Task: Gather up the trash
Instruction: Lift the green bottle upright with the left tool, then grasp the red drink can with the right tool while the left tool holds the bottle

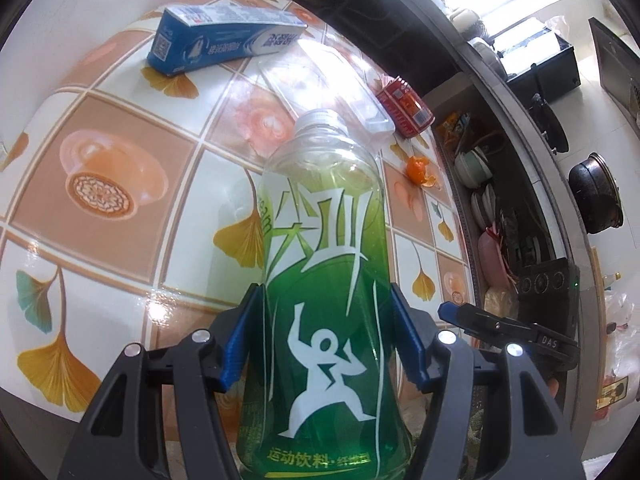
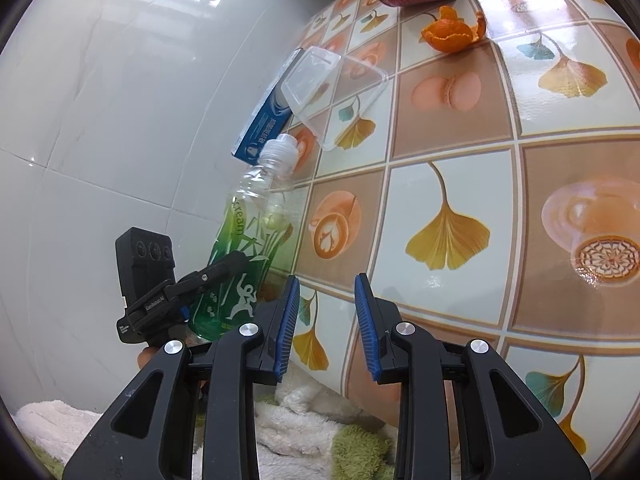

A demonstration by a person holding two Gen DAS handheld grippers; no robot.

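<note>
Bottle [image 1: 324,280], green sports-drink label, clear neck, white cap, pinched at mid-body between both blue pads of the left hand-held gripper [image 1: 326,336]; lifted off the table [image 1: 132,216], cap pointing away from the camera toward the clear plastic tray [image 1: 320,80]. Right wrist view shows the same bottle [image 2: 244,248] tilted, base near the table's near edge, cap end over the patterned cloth.

Right hand-held gripper [image 2: 327,324] released, jaws parted with nothing between them, hovering over the table's near edge, just right of the bottle and apart from it. White and green towel [image 2: 304,432] lies below its fingers.

Other trash on the table: blue toothpaste box [image 1: 216,40] toward the far side, clear tray touching or overlapping its end in the right view [image 2: 332,92]. Red can [image 1: 404,106] on its side just beside the tray, close to the table's edge. Orange peel [image 1: 418,170] near that same edge, apart from the can.

Open patterned surface between the bottle and the box, and across the wide stretch ahead of the right hand-held gripper. Beyond the can-side edge, shelves with bowls [image 1: 476,172] and a dark pot [image 1: 596,196]. White tiled wall [image 2: 100,120] on the other side.
</note>
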